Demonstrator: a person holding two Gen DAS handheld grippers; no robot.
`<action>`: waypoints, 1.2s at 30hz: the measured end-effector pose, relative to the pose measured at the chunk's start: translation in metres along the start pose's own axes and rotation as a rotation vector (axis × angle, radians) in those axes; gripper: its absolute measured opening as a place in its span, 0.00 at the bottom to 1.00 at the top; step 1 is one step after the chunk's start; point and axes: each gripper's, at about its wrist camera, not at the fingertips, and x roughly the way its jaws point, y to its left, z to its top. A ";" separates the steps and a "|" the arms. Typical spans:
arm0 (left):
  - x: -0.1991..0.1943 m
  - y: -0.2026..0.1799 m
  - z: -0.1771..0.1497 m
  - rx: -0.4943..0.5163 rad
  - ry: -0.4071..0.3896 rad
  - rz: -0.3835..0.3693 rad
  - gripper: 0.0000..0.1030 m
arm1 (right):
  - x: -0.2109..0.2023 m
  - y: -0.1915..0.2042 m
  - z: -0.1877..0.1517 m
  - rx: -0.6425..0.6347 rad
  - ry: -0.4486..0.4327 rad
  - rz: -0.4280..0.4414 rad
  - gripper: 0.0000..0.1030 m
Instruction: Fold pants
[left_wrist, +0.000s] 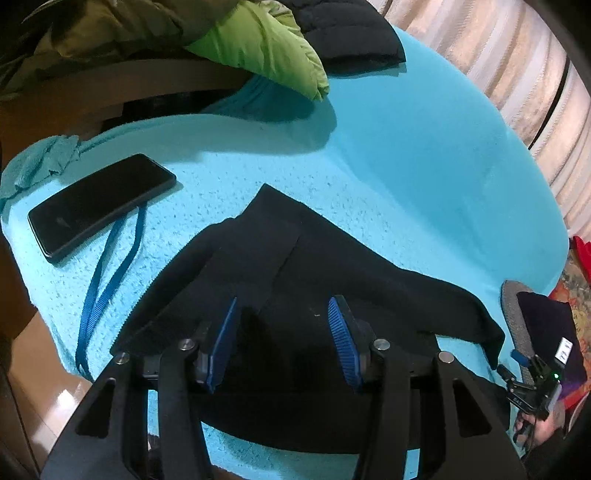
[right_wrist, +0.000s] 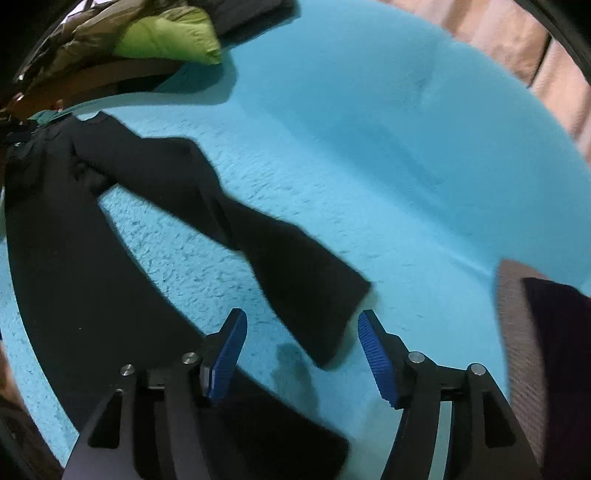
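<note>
Black pants (right_wrist: 177, 192) lie spread on a turquoise blanket (right_wrist: 369, 147), the two legs splayed apart. In the right wrist view my right gripper (right_wrist: 301, 328) is open and empty, just above the hem of the far leg (right_wrist: 314, 295); the near leg (right_wrist: 92, 314) runs under its left finger. In the left wrist view my left gripper (left_wrist: 282, 314) is open and hovers over the waist end of the pants (left_wrist: 295, 266), its blue pads (left_wrist: 341, 332) on either side of the dark cloth, not closed on it.
A black phone (left_wrist: 99, 203) with a blue lanyard (left_wrist: 107, 284) lies on the blanket (left_wrist: 406, 166) to the left. Green and olive clothing (left_wrist: 266, 44) and a dark garment (left_wrist: 351, 33) are piled at the back. A curtain (left_wrist: 517, 74) hangs at right. The other gripper (left_wrist: 535, 376) shows at lower right.
</note>
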 end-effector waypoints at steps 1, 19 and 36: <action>-0.001 -0.001 -0.001 0.002 0.004 0.002 0.47 | 0.012 0.002 -0.001 -0.017 0.026 0.020 0.59; 0.003 0.005 -0.004 -0.062 0.064 -0.025 0.47 | -0.150 0.002 0.018 0.139 0.000 0.142 0.03; 0.008 -0.011 -0.006 -0.034 0.067 -0.032 0.47 | -0.021 -0.124 -0.010 0.636 0.044 0.055 0.31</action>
